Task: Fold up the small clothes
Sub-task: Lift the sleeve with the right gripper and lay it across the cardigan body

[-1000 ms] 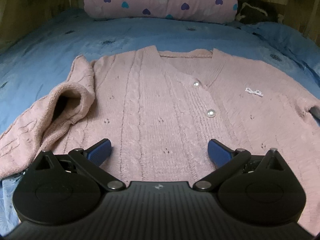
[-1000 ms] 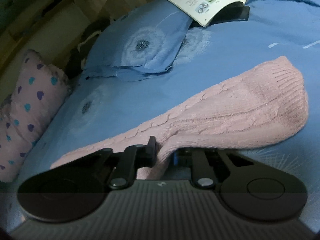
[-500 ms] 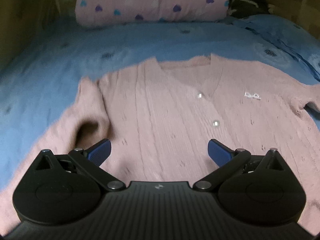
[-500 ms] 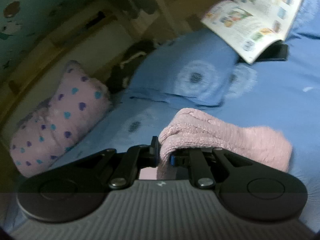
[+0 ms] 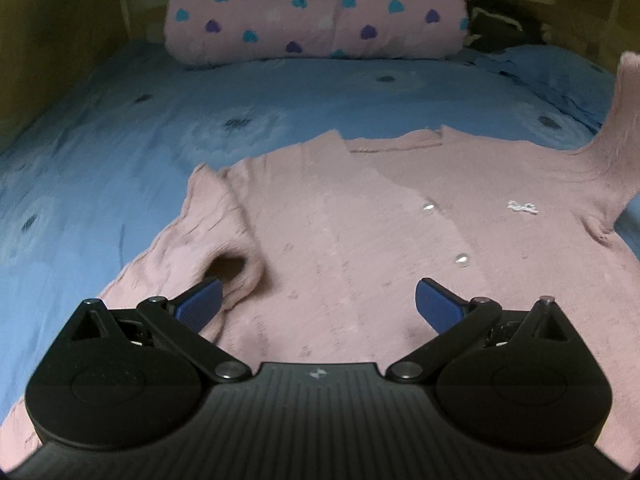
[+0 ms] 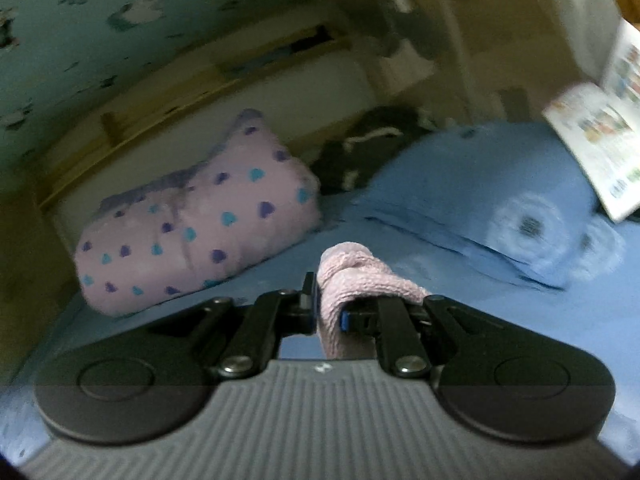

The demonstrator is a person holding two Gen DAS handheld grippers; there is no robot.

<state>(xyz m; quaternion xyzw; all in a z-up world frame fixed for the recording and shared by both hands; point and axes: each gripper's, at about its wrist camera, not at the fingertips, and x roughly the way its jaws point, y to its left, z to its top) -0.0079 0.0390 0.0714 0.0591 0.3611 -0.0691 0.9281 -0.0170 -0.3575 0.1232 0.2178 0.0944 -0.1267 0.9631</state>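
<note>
Pink knit cardigan (image 5: 360,216) lies flat, front up, on the blue bedsheet (image 5: 120,152); left gripper (image 5: 318,304) hangs wide open over its hem, holding nothing. One sleeve (image 5: 624,120) is lifted up at the right. Right wrist view: right gripper (image 6: 326,308) is clamped on that sleeve's cuff (image 6: 360,272), heart-print pillow (image 6: 192,232) behind.

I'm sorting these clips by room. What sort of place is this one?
Most likely a bedroom. The pink cardigan lies on a bed with a blue sheet, beside a heart-print pillow and a blue pillow. The right gripper holds one sleeve.
</note>
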